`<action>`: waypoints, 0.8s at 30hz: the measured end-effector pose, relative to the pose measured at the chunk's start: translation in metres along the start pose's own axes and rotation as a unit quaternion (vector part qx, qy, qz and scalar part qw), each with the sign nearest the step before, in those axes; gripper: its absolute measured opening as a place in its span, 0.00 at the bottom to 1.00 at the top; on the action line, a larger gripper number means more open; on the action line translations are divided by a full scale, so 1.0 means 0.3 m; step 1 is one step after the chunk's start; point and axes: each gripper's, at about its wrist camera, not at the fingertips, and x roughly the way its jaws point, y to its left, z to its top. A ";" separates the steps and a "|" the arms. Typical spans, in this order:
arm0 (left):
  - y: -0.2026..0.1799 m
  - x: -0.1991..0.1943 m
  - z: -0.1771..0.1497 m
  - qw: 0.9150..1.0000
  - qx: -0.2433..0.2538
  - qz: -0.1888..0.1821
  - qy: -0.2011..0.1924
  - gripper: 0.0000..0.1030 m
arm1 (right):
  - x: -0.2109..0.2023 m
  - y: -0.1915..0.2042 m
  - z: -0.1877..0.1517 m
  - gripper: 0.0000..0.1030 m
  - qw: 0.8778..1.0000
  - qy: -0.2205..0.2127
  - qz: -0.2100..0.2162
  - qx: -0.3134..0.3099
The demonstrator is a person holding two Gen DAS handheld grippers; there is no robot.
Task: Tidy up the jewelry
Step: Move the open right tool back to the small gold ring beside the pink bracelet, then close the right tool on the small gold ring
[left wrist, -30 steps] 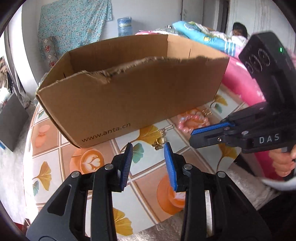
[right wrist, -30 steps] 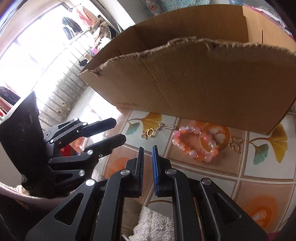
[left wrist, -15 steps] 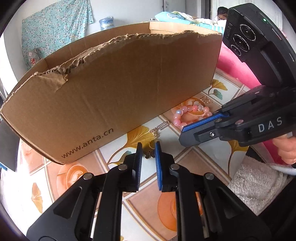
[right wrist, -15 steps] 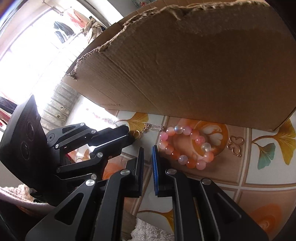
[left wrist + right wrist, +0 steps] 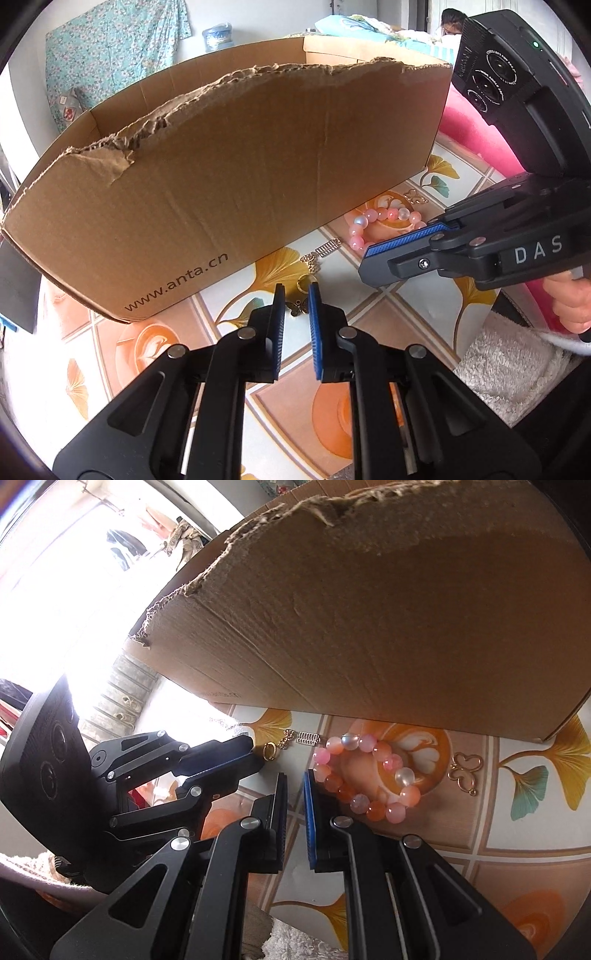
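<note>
A gold chain with a ring and a butterfly charm (image 5: 306,286) lies on the patterned tabletop in front of a brown cardboard box (image 5: 229,177). My left gripper (image 5: 296,295) has its jaws narrowed around the butterfly charm; I cannot tell if the pads touch it. A pink bead bracelet (image 5: 364,775) lies to the right, with a gold butterfly pendant (image 5: 464,771) beyond it. My right gripper (image 5: 294,781) hovers just left of the bracelet, jaws a narrow gap apart and empty. It also shows in the left wrist view (image 5: 402,251).
The box (image 5: 369,620) has a torn front rim and stands close behind the jewelry. A white fluffy rug (image 5: 509,365) and pink bedding (image 5: 476,125) lie off the table's right edge. A person sits far back (image 5: 448,20).
My left gripper narrowed from wide open and moved forward onto the chain's butterfly charm. My right gripper moved closer to the bracelet and its jaw gap widened slightly.
</note>
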 end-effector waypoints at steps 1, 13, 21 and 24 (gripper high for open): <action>-0.002 -0.003 -0.001 1.000 -0.003 0.002 0.003 0.12 | 0.000 0.000 0.000 0.09 1.000 0.000 0.000 0.000; 0.007 -0.008 -0.003 1.000 -0.029 -0.002 0.004 0.11 | -0.005 -0.003 -0.009 0.09 1.000 -0.002 -0.002 0.000; 0.010 -0.019 -0.018 0.999 -0.034 -0.001 -0.003 0.07 | -0.020 0.004 -0.021 0.09 1.000 -0.008 -0.011 -0.005; 0.016 -0.032 -0.023 0.999 -0.042 0.000 -0.007 0.07 | -0.029 0.030 -0.021 0.09 1.000 -0.016 -0.017 -0.020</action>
